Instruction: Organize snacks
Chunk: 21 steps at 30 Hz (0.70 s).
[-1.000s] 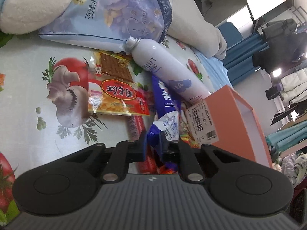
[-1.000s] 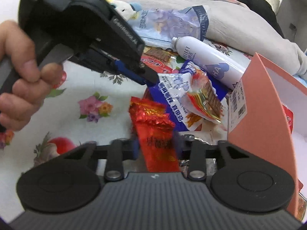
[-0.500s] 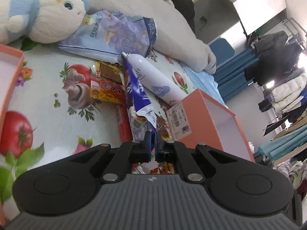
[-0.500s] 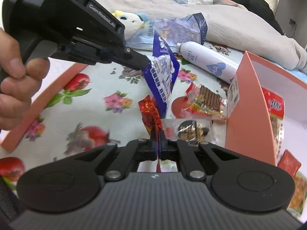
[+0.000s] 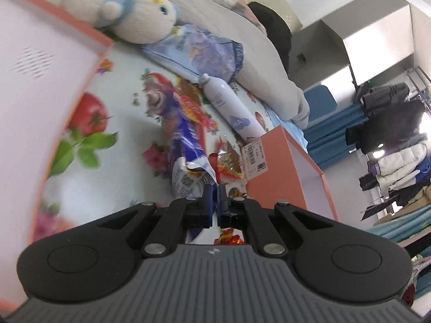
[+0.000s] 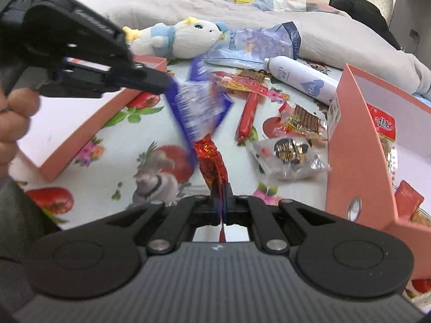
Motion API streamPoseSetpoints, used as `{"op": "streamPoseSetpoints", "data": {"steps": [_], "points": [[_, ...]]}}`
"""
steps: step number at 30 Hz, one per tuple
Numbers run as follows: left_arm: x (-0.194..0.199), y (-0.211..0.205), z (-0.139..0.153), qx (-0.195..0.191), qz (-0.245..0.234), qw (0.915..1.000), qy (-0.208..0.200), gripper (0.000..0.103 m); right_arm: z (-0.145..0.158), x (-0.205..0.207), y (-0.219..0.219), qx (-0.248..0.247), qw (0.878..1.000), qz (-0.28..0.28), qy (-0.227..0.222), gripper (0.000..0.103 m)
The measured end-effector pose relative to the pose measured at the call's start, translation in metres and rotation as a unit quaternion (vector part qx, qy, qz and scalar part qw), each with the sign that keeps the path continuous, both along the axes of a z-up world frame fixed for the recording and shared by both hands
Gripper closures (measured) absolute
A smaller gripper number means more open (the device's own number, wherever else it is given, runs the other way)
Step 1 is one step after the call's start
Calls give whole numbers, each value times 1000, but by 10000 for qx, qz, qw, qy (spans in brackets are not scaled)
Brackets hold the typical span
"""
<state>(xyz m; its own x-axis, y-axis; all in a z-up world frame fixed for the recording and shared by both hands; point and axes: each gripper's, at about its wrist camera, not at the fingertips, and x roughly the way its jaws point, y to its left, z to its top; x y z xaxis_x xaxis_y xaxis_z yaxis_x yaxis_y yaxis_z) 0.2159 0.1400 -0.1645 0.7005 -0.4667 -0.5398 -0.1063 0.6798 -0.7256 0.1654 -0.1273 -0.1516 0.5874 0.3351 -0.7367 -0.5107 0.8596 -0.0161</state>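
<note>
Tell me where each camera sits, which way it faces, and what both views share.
Left wrist: on the left gripper, facing along its fingers, shut on the blue packet, toward the orange box.
Right wrist: on the right gripper, shut on the red packet; the left gripper and hand show.
Shared: blue packet, white bottle, plush toy, orange box.

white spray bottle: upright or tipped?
Tipped. The white spray bottle lies on its side on the tablecloth, nozzle toward the tissue pack, base near the orange box.

Plush toy (image 6: 177, 40) and spray bottle (image 6: 301, 80) behind the loose snacks, tray lid (image 6: 89, 123) left, open box (image 6: 361, 145) right.
</note>
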Motion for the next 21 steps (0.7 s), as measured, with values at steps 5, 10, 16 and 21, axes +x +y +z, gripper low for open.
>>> {"op": "streamPoseSetpoints", "data": {"steps": [5,10,16,21], "points": [[-40,9,-2,-110,119,9998,101,100,-4,-12,-5,-239,9996,-113,-77,99],[-73,12,-4,-216,78,9994,243,100,-7,-13,-12,-487,9980,-315,-239,99],[-98,11,-5,35,33,9988,495,98,-16,-8,-17,-393,9981,-479,65,96],[-103,8,-4,376,164,9965,732,28,-15,-8,-18,-261,9985,-416,251,83]]}}
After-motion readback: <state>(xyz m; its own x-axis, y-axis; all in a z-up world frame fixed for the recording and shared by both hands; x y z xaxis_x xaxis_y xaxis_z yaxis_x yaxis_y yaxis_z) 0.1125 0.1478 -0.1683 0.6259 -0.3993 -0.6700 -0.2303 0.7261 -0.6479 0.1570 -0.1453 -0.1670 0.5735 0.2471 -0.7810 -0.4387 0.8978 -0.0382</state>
